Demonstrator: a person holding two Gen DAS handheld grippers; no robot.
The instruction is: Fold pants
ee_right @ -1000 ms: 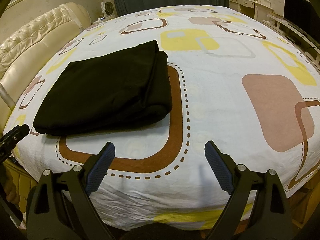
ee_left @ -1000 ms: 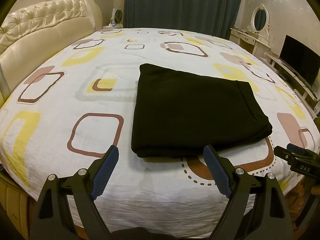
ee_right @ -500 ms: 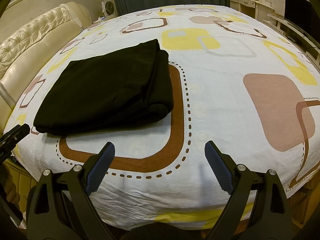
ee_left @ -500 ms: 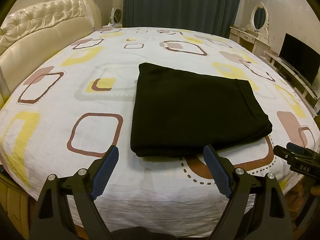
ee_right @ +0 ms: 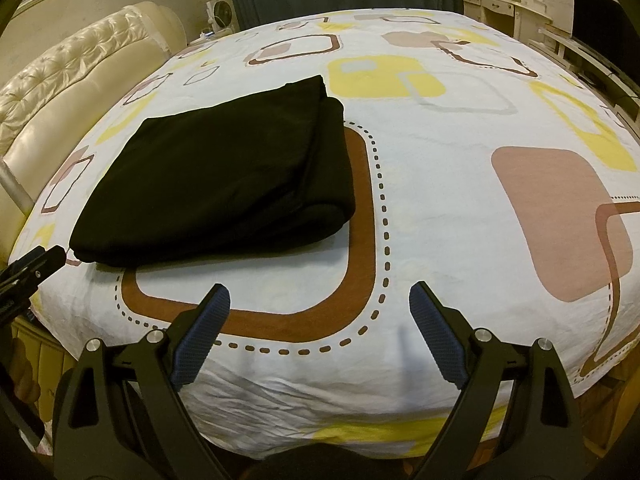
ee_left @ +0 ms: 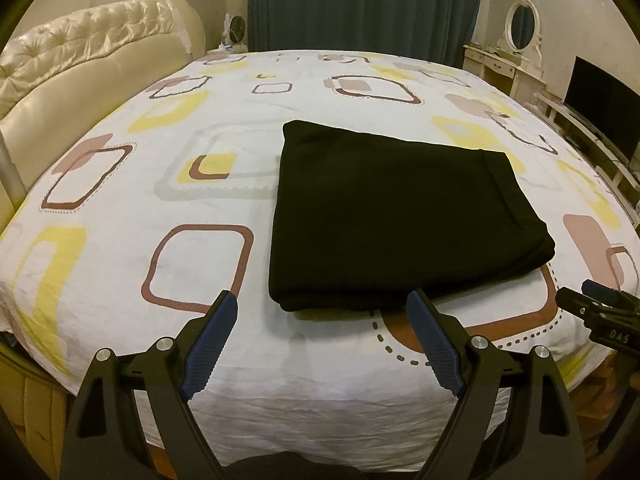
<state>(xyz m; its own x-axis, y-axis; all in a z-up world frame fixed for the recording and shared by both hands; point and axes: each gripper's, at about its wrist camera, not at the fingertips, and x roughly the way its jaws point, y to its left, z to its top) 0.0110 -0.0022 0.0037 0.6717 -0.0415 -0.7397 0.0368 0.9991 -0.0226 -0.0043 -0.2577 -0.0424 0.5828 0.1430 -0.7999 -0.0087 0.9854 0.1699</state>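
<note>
Black folded pants (ee_left: 400,216) lie dead ahead of left gripper (ee_left: 322,316), up-left of right gripper (ee_right: 320,308); left nearer; both spread wide, holding nothing.

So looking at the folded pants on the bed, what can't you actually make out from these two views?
- Black pants: the layers and underside are hidden by the top fold in both views; the dark fabric swallows detail.
- Right tool: in the left wrist view, cut off by the frame's right edge.
- Left tool: in the right wrist view, cut off at the left edge.
- Bed: its near side falls below the sheet's edge.
</note>
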